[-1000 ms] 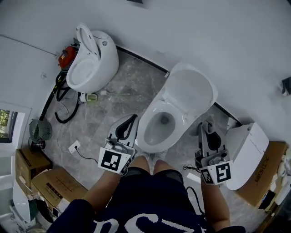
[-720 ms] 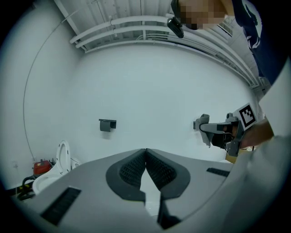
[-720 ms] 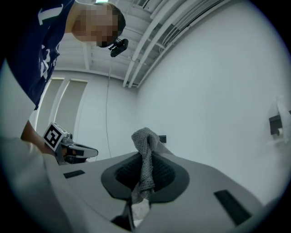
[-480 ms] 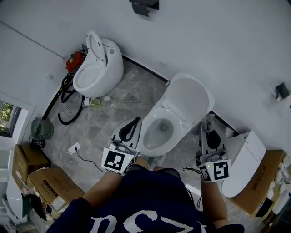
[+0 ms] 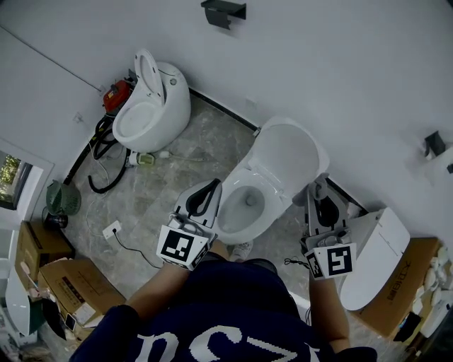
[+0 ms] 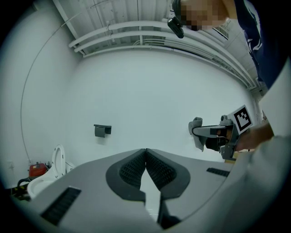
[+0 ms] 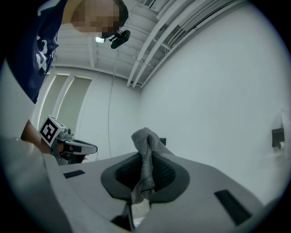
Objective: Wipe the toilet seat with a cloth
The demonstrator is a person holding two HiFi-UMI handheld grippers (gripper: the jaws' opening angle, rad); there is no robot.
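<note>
The white toilet stands in the middle of the head view with its lid [image 5: 287,152] raised and its seat [image 5: 228,212] ringing the open bowl. My left gripper [image 5: 211,186] hovers at the seat's left edge, jaws shut with nothing between them [image 6: 145,151]. My right gripper [image 5: 318,181] is beside the lid on the right, held up off the seat. It is shut on a grey knitted cloth [image 7: 145,157] that sticks out past the fingertips and droops. The cloth [image 6: 197,133] also shows in the left gripper view, hanging from the right gripper [image 6: 213,132].
A second white toilet [image 5: 148,99] stands at the back left by a red device [image 5: 116,95] and black hoses [image 5: 105,159]. Cardboard boxes [image 5: 67,286] lie at the left, a white tank [image 5: 375,244] and a box [image 5: 407,272] at the right. A dark holder [image 5: 225,11] hangs on the wall.
The head view has shifted slightly. The right gripper with the cloth has risen a little toward the lid; the left gripper stays by the seat's left edge.
</note>
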